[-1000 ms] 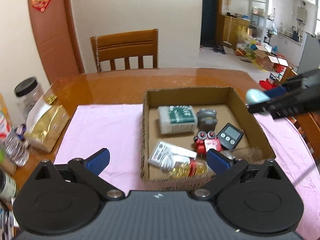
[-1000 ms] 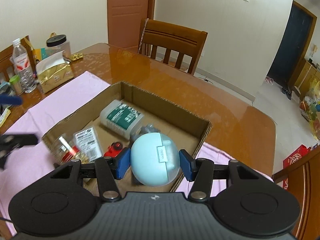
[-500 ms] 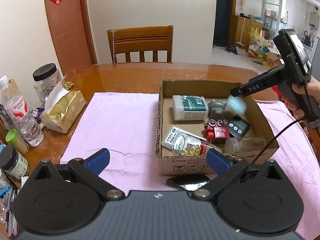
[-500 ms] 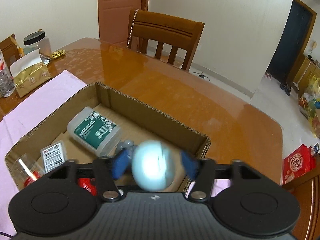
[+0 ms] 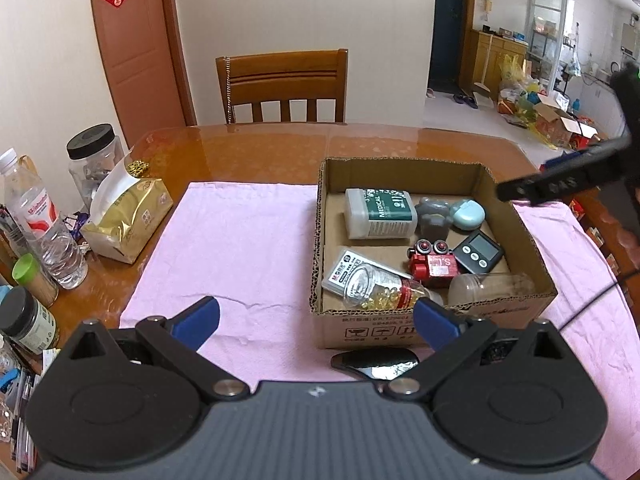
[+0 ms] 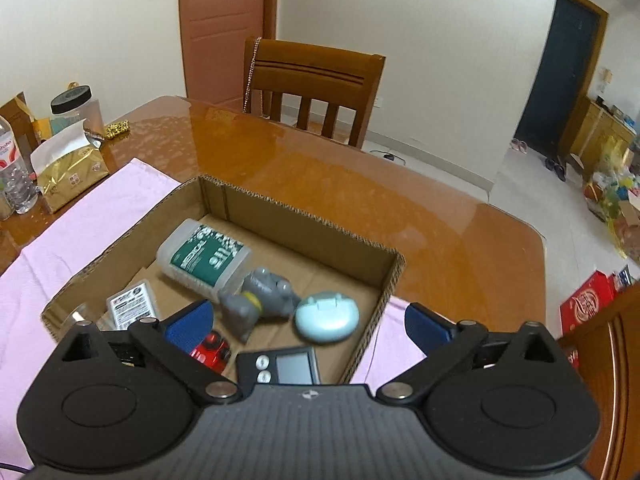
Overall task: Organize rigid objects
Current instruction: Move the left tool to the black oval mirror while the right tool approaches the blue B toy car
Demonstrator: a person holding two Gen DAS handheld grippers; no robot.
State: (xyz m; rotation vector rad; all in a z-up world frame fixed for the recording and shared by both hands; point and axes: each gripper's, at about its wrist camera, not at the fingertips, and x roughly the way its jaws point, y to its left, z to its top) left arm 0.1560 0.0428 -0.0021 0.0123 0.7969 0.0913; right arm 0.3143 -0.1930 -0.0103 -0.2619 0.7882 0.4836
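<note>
A cardboard box (image 5: 532,264) sits on a pink cloth (image 5: 240,240). In it lie a pale blue earbud case (image 5: 467,214) (image 6: 326,317), a grey toy (image 5: 432,216) (image 6: 258,298), a medical bottle (image 5: 378,213) (image 6: 204,254), a red toy (image 5: 432,260), a black timer (image 5: 478,251) (image 6: 280,368), a capsule jar (image 5: 380,290) and a clear jar (image 5: 490,286). A black shiny object (image 5: 376,362) lies on the cloth before the box. My left gripper (image 5: 316,320) is open and empty at the box's near side. My right gripper (image 6: 308,322) is open and empty above the box; it also shows in the left wrist view (image 5: 560,178).
A gold tissue pack (image 5: 128,216), a black-lidded jar (image 5: 94,160), a water bottle (image 5: 44,224) and small jars stand along the table's left edge. A wooden chair (image 5: 282,84) stands at the far side. The wooden table (image 5: 260,152) extends behind the box.
My right gripper opened and let go of the pale blue case, which now lies in the box next to the grey toy. The right gripper pulled back to the right. My left gripper drew back.
</note>
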